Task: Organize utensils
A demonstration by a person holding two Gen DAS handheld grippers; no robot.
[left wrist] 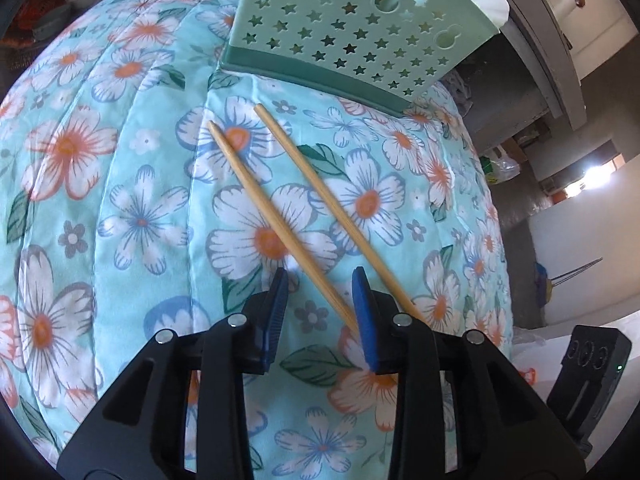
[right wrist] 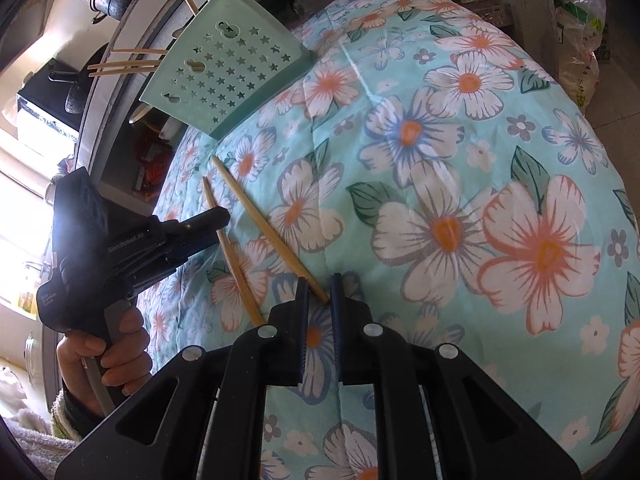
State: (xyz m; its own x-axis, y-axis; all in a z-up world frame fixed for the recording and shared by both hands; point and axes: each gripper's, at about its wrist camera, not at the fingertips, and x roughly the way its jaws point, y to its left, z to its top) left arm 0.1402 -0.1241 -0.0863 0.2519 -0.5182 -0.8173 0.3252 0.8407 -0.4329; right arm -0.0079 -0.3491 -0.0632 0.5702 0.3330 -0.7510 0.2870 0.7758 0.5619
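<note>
Take the holder (left wrist: 348, 36) as your landmark: a pale green plastic box, its flat wall punched with small stars and a few gourd-shaped holes, on a darker green base. It stands on a quilted cloth (left wrist: 132, 184), soft and puffy, printed with white and orange flowers on light blue. More thin wooden sticks (right wrist: 128, 62) poke out past the holder in the right wrist view, and something white shows beside them; you cannot tell what it is.

Two chopsticks lie on the cloth just in front of the holder's base, apart from it. They are slim, pale bamboo, smooth, tapering toward you. The left chopstick (left wrist: 256, 192) and the right chopstick (left wrist: 320, 196) start side by side near the holder, and their near ends cross close to your grippers.

Your left gripper (left wrist: 320, 284) has black plastic arms and ribbed blue pads. Its jaws stand partly apart, and the left chopstick's thin end runs between them toward the right-hand pad. Whether it touches that pad is hard to say; nothing is clamped.

Your right gripper (right wrist: 320, 292) has its jaws nearly together, with a narrow gap left. The tip of the right chopstick (right wrist: 264, 220) reaches into that gap, on the side away from the holder; the pads do not visibly pinch it.

In the right wrist view your hand (right wrist: 100, 348) wraps the left gripper's grey handle, left of the chopsticks.
</note>
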